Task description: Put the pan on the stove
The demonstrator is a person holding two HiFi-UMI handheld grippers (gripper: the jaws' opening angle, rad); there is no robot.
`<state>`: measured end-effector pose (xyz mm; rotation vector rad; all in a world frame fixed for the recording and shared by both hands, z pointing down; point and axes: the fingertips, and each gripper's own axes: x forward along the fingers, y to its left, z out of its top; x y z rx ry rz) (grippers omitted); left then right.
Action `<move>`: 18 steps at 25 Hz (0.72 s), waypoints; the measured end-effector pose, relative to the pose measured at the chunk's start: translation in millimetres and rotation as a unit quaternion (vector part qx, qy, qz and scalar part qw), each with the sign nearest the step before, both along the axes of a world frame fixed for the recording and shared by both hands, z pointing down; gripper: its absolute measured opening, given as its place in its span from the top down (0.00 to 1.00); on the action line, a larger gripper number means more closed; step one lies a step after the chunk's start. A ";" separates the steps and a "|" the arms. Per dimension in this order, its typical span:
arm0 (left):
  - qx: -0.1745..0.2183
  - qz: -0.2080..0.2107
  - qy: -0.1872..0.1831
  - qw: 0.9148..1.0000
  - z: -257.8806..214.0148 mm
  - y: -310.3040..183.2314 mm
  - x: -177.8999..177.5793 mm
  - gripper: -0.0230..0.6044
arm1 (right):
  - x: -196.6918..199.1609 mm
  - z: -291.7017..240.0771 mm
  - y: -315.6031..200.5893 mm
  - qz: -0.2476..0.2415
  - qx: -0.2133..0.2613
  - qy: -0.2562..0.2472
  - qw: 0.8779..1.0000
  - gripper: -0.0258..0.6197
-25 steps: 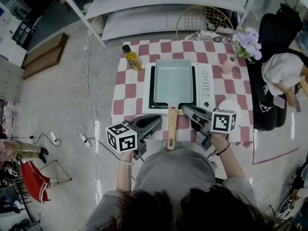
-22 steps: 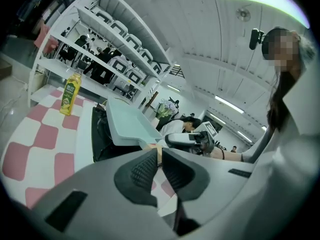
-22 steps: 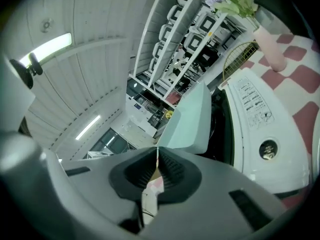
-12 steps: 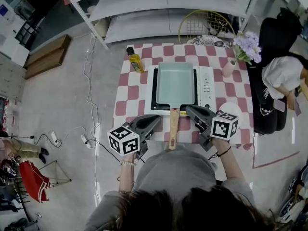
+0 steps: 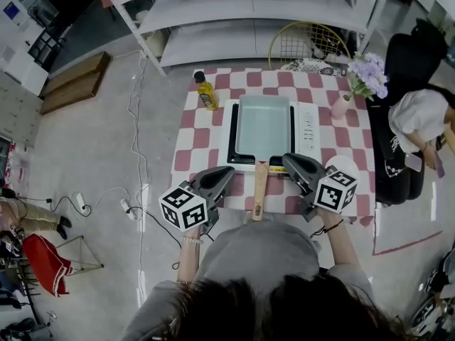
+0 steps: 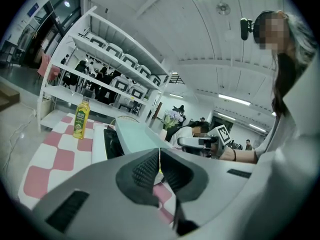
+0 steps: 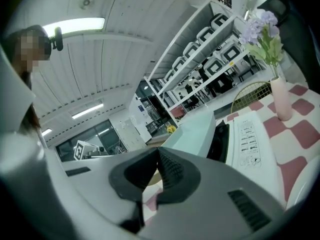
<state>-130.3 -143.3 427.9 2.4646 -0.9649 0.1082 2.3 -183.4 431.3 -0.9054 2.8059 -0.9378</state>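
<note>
Pink-and-white checked tabletop (image 5: 192, 137) on a grey concrete floor (image 5: 85, 162), with white shelving (image 5: 249, 2) along the far side, cables (image 5: 131, 112) trailing down the left and a seated person (image 5: 419, 112) at the right edge. On the tabletop: white stove (image 5: 307, 126) in the middle, oil bottle (image 5: 207, 91) at its far left, pink vase (image 5: 341, 106) of purple flowers at its far right, gold wire basket (image 5: 306, 38) beyond, white plate (image 5: 345, 163) at the near right. Flat on the stove, pan (image 5: 264, 123), its wooden handle (image 5: 259, 190) reaching out over the near edge. Just left of the handle, left tongs (image 5: 229, 171); just right of it, right tongs (image 5: 288, 159); neither touching it, both pressed together on nothing. Against a second ago: pan in the same place on the stove, both tongs a little farther out from the handle, jaws just closed, marker cubes rolled.
</note>
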 end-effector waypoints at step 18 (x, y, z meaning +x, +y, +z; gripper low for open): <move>-0.004 -0.011 -0.007 1.000 1.9 5.0 -6.3 0.92 | 7.0 -1.5 3.1 0.012 0.017 -0.010 1.000 0.92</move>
